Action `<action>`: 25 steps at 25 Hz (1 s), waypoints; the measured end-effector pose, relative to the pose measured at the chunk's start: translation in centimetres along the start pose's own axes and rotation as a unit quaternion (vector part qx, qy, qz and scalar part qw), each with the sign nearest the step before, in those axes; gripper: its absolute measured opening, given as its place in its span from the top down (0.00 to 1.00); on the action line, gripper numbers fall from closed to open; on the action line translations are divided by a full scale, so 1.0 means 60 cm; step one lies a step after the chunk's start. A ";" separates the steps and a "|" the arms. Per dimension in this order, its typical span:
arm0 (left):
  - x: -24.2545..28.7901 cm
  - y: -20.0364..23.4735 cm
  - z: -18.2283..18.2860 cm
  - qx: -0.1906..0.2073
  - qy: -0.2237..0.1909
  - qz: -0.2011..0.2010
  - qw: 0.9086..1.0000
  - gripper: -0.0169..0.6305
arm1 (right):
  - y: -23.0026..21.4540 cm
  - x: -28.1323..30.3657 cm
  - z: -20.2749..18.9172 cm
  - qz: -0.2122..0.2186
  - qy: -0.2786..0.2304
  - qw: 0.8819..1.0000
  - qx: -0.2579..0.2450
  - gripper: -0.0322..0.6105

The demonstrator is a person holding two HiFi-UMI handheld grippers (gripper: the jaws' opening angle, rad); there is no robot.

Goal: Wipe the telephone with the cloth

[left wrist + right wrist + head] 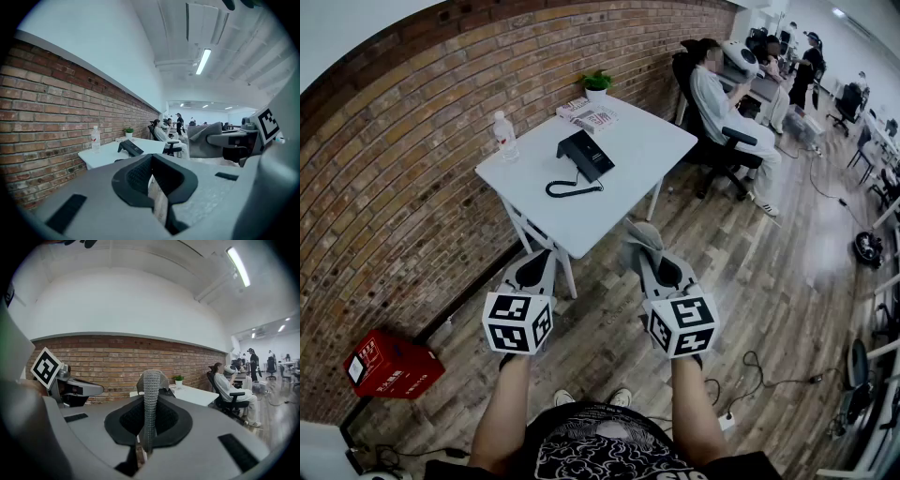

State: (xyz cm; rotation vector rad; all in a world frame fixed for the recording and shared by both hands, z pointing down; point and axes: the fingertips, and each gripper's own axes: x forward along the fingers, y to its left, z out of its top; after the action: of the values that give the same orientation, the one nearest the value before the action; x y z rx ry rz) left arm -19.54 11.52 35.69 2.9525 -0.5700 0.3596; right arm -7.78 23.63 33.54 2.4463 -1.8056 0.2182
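Left gripper point(151, 158): jaws closed, nothing between. Right gripper point(149, 380): jaws clamped on a grey cloth point(150, 392) that sticks up past the tips. Both held in the air above the wooden floor point(787, 281), short of the near corner of the white tabletop point(652, 141).

Black telephone point(586, 155) near the tabletop's middle, coiled cord point(574, 188) on its near side. Water bottle point(505, 134) at the left corner. Potted plant point(596, 84) and booklets point(589, 115) at the far corner.

Brick wall point(394, 187) along the left, red box point(391, 366) on the floor against it. Seated person point(717, 103) beyond the tabletop.
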 end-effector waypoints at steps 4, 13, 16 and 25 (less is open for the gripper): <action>0.011 -0.014 -0.003 -0.001 0.001 0.004 1.000 0.97 | -0.024 -0.007 -0.003 0.000 -0.003 1.000 0.006 0.93; 0.029 -0.047 -0.021 -0.007 0.011 0.040 0.999 0.97 | -0.088 -0.031 -0.018 0.015 -0.005 1.000 0.011 0.93; 0.035 -0.053 -0.024 -0.009 0.013 0.049 0.999 0.97 | -0.106 -0.030 -0.023 0.021 -0.005 1.000 0.014 0.93; 0.099 -0.032 -0.025 -0.013 0.016 0.057 0.998 0.97 | -0.139 0.035 -0.029 0.036 -0.004 0.999 0.018 0.93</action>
State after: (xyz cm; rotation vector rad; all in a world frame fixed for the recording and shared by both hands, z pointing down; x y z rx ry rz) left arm -13.76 11.46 38.49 2.8919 -0.7346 0.4074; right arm 0.72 24.39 35.70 2.4108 -1.9115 0.2482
